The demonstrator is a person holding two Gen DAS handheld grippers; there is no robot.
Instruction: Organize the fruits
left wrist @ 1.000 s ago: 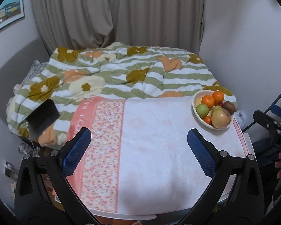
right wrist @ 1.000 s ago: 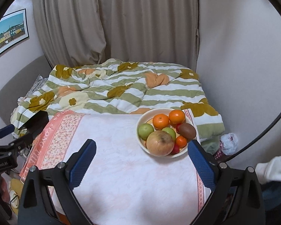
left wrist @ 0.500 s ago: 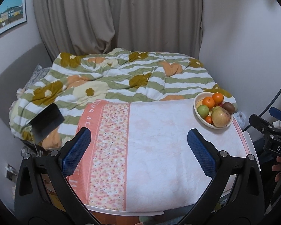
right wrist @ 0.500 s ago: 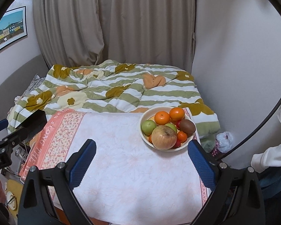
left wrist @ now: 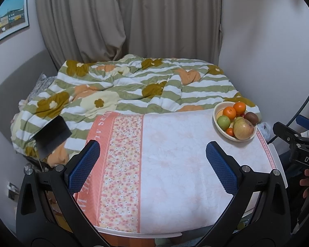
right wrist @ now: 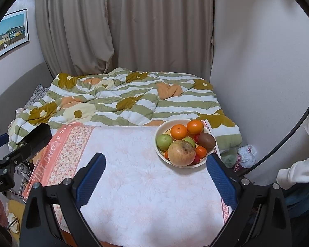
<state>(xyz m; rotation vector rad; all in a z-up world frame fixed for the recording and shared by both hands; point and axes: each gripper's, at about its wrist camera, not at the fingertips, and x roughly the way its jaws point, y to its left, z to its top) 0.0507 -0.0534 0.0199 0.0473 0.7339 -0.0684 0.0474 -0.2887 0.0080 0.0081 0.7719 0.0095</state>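
A cream bowl (right wrist: 159, 131) full of fruit stands at the far right corner of the cloth-covered table (right wrist: 134, 177). It holds a big yellow-red apple (right wrist: 181, 153), two oranges (right wrist: 179, 131), a green apple (right wrist: 164, 142), a brown kiwi (right wrist: 207, 140) and small red fruits. In the left wrist view the same bowl (left wrist: 217, 121) sits far right. My right gripper (right wrist: 154, 170) hangs open above the table, just short of the bowl. My left gripper (left wrist: 152, 160) is open over the table's middle, holding nothing.
A bed with a green-striped flowered duvet (right wrist: 129, 98) lies behind the table, with curtains and white walls beyond. A black object (left wrist: 51, 135) juts up left of the table. A white sleeve (right wrist: 294, 173) is at the right. A plastic bag (right wrist: 246, 153) lies on the floor.
Both grippers have drawn back and up from the table; the bowl looks smaller and farther in both views. Both stay open. The fruit has not moved.
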